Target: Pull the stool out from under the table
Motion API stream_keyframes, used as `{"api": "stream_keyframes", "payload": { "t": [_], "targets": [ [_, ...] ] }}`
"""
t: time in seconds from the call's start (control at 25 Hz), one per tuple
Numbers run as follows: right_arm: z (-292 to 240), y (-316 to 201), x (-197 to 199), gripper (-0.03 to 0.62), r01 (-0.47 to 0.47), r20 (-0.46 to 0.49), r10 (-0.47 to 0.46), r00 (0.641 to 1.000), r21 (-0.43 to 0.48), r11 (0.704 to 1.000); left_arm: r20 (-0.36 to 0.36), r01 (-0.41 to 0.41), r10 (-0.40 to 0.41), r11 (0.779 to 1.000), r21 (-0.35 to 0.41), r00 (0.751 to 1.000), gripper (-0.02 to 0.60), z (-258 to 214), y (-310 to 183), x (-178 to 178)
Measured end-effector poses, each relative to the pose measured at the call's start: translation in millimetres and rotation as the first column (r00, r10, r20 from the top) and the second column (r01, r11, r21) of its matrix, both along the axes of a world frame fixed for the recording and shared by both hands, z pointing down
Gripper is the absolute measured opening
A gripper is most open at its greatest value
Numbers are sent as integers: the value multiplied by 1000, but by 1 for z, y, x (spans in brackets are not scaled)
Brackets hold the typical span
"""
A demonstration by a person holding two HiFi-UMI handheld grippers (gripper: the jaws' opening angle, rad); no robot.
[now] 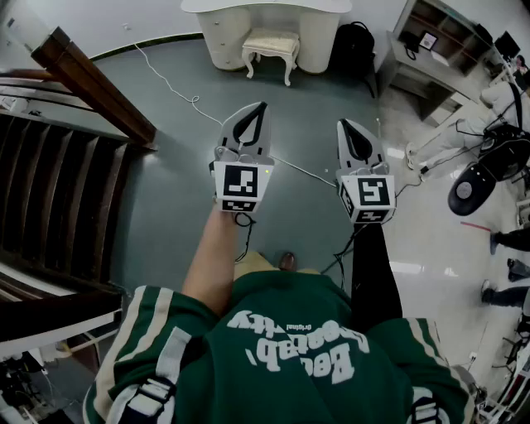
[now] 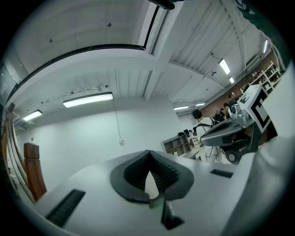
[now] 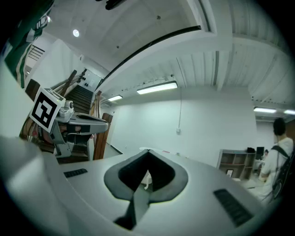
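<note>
Cream cushioned white-legged stool (image 1: 271, 45): 12 o'clock, under white curved table (image 1: 319, 33).
Left gripper (image 1: 262, 106): jaws together, empty.
Right gripper (image 1: 342, 123): jaws together, empty.

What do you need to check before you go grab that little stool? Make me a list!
1. Stool tucked under the table: ok.
2. Left gripper empty: ok, jaws together on nothing.
3. Right gripper empty: ok, same.
4. Jaws open to grab: not ok, both are shut.
5. Close enough to the stool: not ok, it is far across the floor.
6. Path clear: not ok, a white cable lies across the floor.
</note>
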State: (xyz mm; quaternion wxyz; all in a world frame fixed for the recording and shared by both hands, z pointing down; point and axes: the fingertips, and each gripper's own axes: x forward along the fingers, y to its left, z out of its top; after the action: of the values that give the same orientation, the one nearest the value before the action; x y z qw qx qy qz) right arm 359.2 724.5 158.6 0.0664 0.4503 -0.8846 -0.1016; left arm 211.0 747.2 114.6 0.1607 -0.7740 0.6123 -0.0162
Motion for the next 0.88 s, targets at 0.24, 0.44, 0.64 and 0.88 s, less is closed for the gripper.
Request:
{"api": "stream_keyframes", "payload": {
  "t": [0.24, 0.44, 0.64, 0.88],
  "targets": [
    [-8, -1, 2, 8, 2, 13, -2, 1000, 17, 1000, -1, 2, -2, 1000, 6, 1000, 14, -4, -2, 4],
    [-3, -6, 14, 8, -18, 88, 20, 996, -17, 1000, -38, 35, -35, 999, 4, 999, 14, -2, -2, -5],
    [-5, -13, 31, 8, -55, 107, 57, 993, -24, 998, -33, 50, -49, 999, 10, 998, 14, -5, -2, -9],
    [-2, -25, 49, 8, -89, 105, 91, 990, -19, 996, -39, 80, -80, 997, 10, 996, 14, -4, -10, -23]
  ]
}}
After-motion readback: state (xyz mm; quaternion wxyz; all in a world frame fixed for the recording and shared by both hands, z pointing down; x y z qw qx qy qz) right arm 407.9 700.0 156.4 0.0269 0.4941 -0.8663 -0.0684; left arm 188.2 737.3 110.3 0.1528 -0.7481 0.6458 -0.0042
